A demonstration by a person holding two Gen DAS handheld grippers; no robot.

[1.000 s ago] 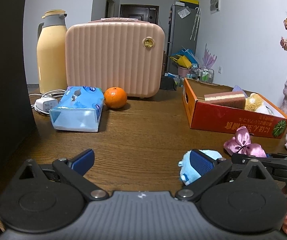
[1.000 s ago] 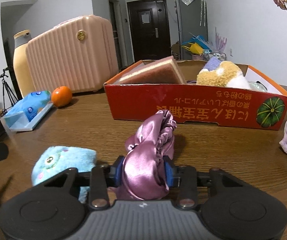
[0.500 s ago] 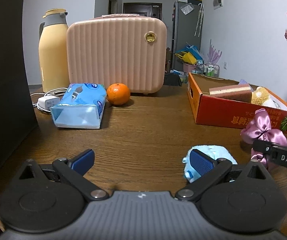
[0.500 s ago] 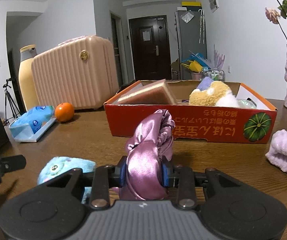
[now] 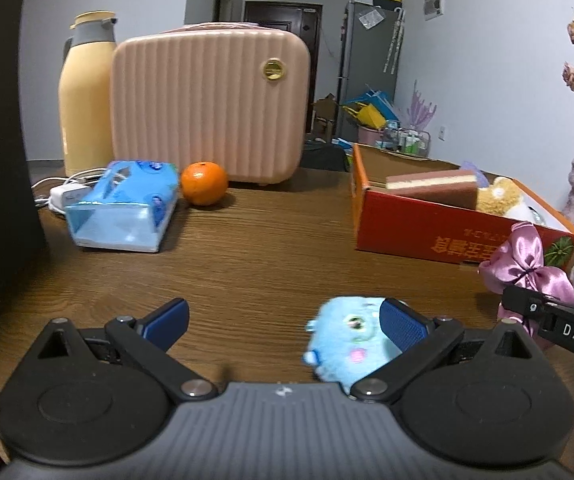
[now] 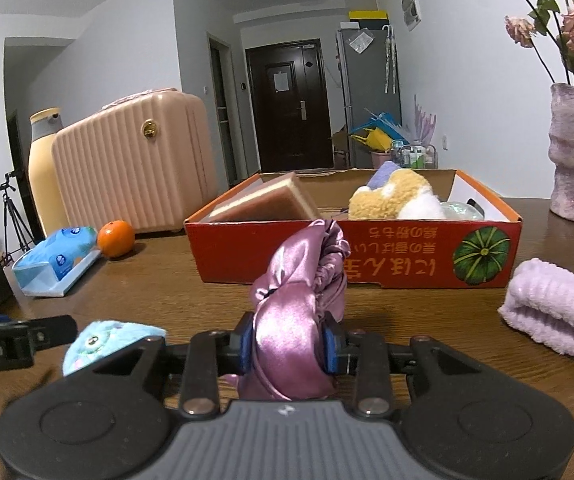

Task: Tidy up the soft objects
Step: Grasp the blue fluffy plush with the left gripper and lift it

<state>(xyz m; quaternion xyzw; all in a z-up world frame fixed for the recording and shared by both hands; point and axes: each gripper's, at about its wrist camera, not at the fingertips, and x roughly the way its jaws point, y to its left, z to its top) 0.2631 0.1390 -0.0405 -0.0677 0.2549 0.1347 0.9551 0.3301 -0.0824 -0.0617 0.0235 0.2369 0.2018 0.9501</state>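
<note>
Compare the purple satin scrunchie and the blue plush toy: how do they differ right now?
The satin scrunchie is pinched in the right gripper, off the table; the blue plush toy lies on the table, ungripped, inside the open left gripper. Scrunchie is glossy purple; toy is fuzzy light blue. Both are outside the orange box.

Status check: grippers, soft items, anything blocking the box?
Right gripper shut on purple scrunchie. Left gripper open beside blue plush. Path to red box clear.
</note>
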